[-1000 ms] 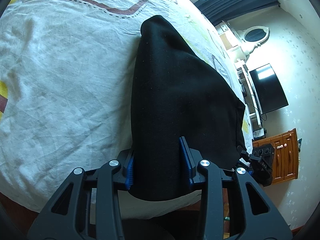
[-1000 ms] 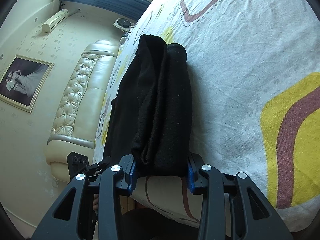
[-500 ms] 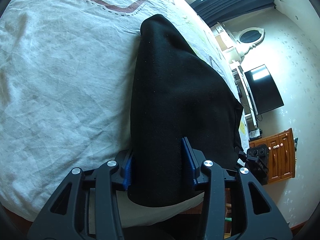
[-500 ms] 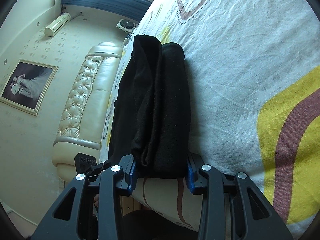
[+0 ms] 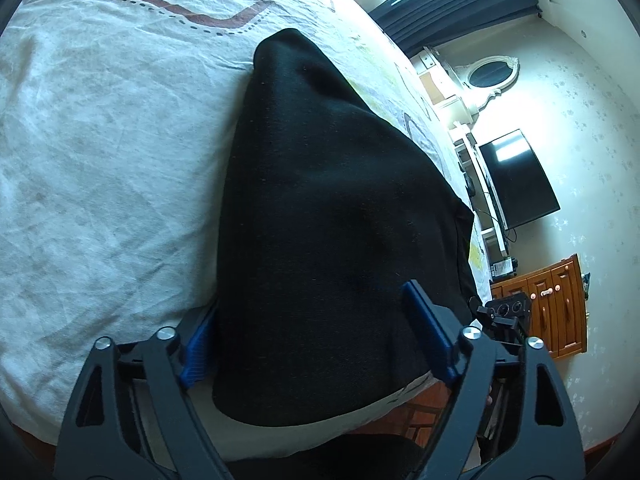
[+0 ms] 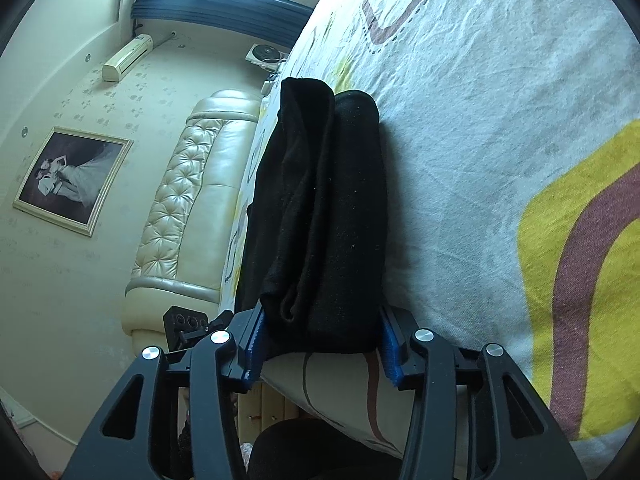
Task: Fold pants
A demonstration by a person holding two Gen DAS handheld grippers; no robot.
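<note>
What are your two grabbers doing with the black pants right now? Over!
Left gripper open, fingers either side of black pants. Right gripper shut on same pants, folded on bed sheet. Nothing in the way.

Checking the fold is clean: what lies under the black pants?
The black pants rest on the patterned bed sheet. The sheet directly beneath them is covered, so anything trapped there cannot be seen.

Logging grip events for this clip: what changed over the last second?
The left gripper has opened: its fingers now stand wider around the pants, letting go. The right gripper stays shut on the folded edge as before. The pants lie unmoved on the bed.
</note>
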